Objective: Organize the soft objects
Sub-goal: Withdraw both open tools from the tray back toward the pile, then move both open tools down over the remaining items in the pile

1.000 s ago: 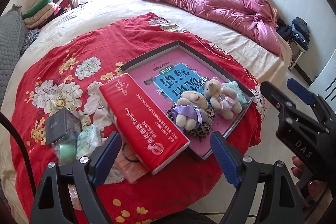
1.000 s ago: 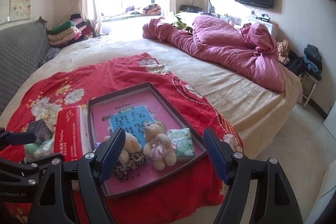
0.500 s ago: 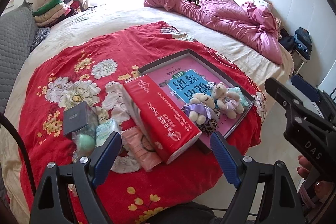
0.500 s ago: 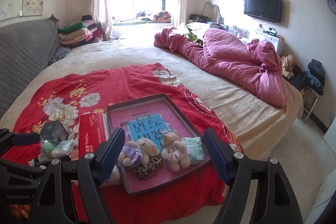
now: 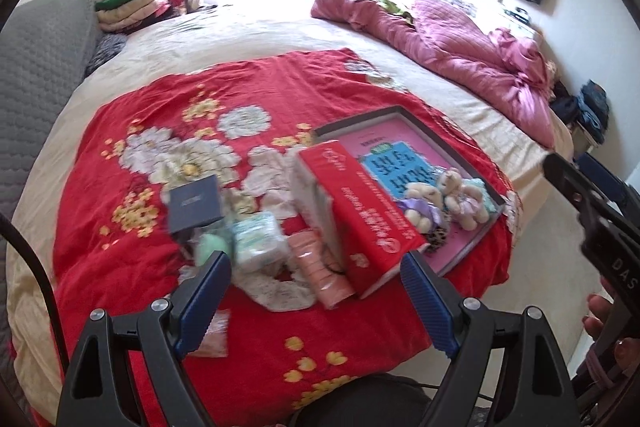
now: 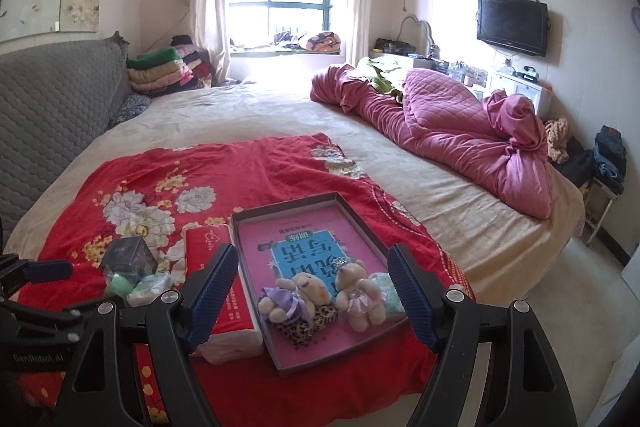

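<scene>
Left wrist view is smeared by motion blur, so small items near the left gripper (image 5: 316, 287) are hard to read. Its blue fingers stand spread wide with nothing between them, hovering over the red floral blanket (image 5: 248, 95) on the bed (image 5: 248, 35). Just beyond the fingers lie a dark box (image 5: 195, 203), a pale green round thing (image 5: 212, 247) half hidden under it, a light packet (image 5: 258, 239) and a pink pack (image 5: 320, 267); what each of these is I cannot tell. A thick red tissue pack (image 5: 360, 211) leans on the edge of the shallow tray (image 5: 472, 247), covering the tray's near-left side. At the right border, the right gripper (image 5: 592, 211) is cut off by the frame, with fingertips of a hand (image 5: 600, 311) showing under it.

Right wrist view is sharper. The right gripper's fingers are likewise spread, empty, above the tray's near end. In the tray, two small teddy bears (image 6: 320, 297) sit side by side on a leopard-print piece (image 6: 304, 329), atop a pink and blue book (image 6: 304, 247) whose lower cover they hide. A mint packet (image 6: 386, 291) lies behind the right finger, partly covered. A crumpled pink quilt (image 6: 460, 123) lies far across the bed.
</scene>
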Available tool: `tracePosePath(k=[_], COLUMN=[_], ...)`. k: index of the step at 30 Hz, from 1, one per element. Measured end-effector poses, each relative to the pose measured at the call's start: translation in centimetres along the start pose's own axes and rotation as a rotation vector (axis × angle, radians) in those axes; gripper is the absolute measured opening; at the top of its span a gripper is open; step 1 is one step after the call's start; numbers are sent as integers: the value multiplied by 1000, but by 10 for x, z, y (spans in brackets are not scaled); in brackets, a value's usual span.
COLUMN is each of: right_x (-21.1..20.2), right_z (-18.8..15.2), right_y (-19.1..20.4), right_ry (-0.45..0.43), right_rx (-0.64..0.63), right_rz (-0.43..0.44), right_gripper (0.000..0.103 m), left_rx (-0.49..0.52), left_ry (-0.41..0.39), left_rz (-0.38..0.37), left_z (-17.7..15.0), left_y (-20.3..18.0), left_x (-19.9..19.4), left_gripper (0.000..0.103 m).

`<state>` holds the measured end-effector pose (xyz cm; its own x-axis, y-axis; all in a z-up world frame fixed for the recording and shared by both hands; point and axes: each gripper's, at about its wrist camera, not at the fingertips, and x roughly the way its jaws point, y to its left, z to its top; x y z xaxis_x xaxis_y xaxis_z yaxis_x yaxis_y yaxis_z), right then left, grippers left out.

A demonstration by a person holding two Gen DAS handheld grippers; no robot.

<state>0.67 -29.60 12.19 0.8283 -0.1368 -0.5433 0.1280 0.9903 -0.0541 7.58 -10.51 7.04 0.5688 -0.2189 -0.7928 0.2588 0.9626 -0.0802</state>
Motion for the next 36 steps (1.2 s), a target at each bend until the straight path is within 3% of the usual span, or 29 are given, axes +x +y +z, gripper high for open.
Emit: tracePosePath(k=[12,20,36], right_x=[-9,-5,33], right_z=[4,-9,-63], right_y=[38,74,145], right_ry=[-18,-1,103], right_rx=[-79,-181,-398], right_rz=[70,111,181], right_gripper=[78,78,78], left_rx=[-143,-211,-221], left_ry=[-14,6,77], left_rz=[114,140,117], left_z=[-10,-24,-44], left_y=[83,120,133], left_x=[-19,-18,27], left_gripper=[86,86,86])
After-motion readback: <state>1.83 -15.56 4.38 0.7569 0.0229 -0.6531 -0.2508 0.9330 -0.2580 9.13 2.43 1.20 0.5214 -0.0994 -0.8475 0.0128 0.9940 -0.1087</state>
